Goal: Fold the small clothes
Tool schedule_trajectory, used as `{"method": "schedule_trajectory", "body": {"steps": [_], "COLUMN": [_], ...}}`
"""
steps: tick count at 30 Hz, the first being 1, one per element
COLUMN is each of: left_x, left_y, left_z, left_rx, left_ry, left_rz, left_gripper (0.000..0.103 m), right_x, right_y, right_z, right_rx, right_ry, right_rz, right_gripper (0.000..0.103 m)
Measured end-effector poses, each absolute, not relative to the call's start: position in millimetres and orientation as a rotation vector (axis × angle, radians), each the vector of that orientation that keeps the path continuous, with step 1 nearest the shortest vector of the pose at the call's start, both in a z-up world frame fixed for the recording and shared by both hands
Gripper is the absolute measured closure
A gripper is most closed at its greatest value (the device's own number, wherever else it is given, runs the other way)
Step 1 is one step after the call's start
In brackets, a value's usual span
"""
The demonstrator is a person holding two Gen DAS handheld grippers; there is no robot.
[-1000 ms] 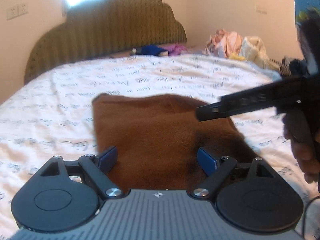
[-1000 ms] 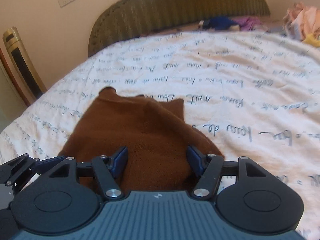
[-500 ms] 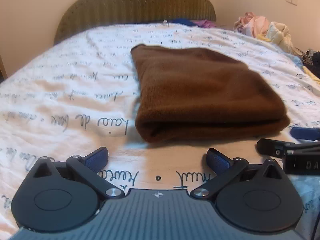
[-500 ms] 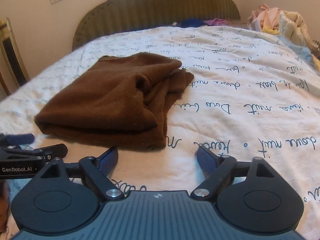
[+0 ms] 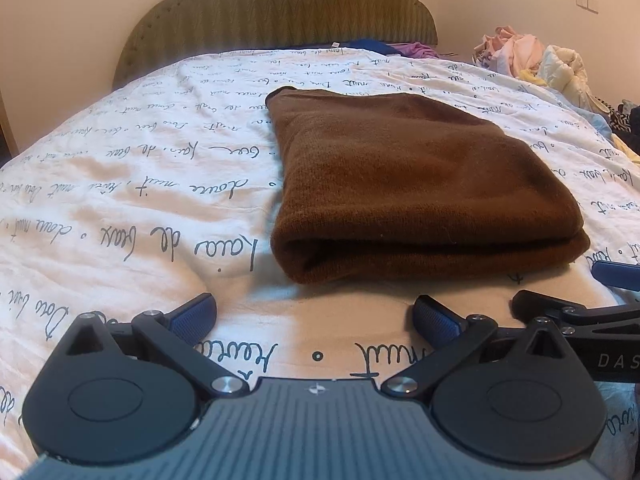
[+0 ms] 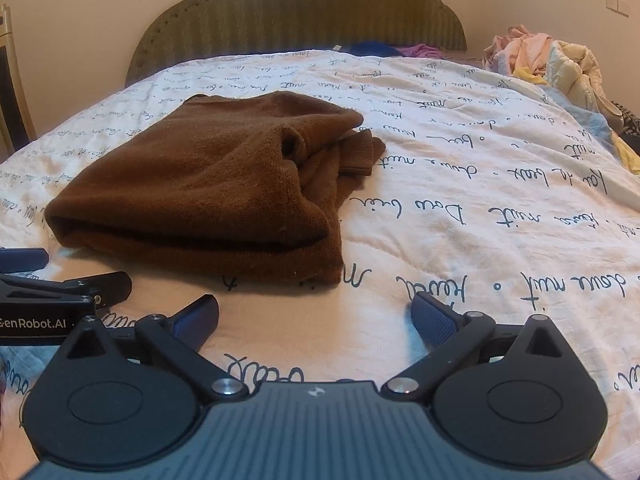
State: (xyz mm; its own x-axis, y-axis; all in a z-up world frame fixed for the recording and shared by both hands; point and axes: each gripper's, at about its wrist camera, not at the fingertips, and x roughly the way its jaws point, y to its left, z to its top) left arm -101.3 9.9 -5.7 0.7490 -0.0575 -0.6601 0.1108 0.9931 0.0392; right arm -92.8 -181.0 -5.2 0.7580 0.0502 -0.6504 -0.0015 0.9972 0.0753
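Right now I have my left claw point(image 5: 315, 317) spread wide with nothing between its blue pads point(image 5: 196, 314), hovering low over the bedspread point(image 5: 120, 200). Just ahead of it, apart from the pads and slightly to the right, lies the folded brown garment point(image 5: 416, 184), its rounded fold edge facing me. From this side it sits as a neat thick rectangle flat on the bed.

My right claw point(image 6: 316, 317) is likewise open and empty, also short of the cloth. In its view the brown garment point(image 6: 208, 184) lies ahead and to the left, and its right side looks less tidy: a sleeve or cuff point(image 6: 360, 152) spills out from under the top layer onto the bedspread point(image 6: 480, 200).

Each claw shows at the edge of the other's view: the right claw's tips point(image 5: 560, 304) at the far right of the left camera, the left claw's body point(image 6: 60, 296) at the far left of the right camera. They sit side by side, near each other, both pointed toward the head of the bed.

Farther off, a heap of pale clothes point(image 6: 552, 60) is piled at the right edge of the bed. Blue and purple items point(image 6: 384, 49) lie against the olive headboard point(image 6: 300, 12).
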Motion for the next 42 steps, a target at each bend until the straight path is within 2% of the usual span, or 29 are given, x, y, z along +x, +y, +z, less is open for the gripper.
{"method": "schedule_trajectory", "body": {"steps": [42], "left_x": [-105.1], "left_y": [11.6], "left_z": [-5.2], "left_rx": [0.068], "left_ry": [0.718], "left_rz": [-0.080], "left_gripper": [0.000], "right_x": [-109.6], "right_y": [-173.6], "right_z": [-5.1], "right_rx": [0.153], "right_ry": [0.679], "right_rz": [-0.067], "right_gripper": [0.000]}}
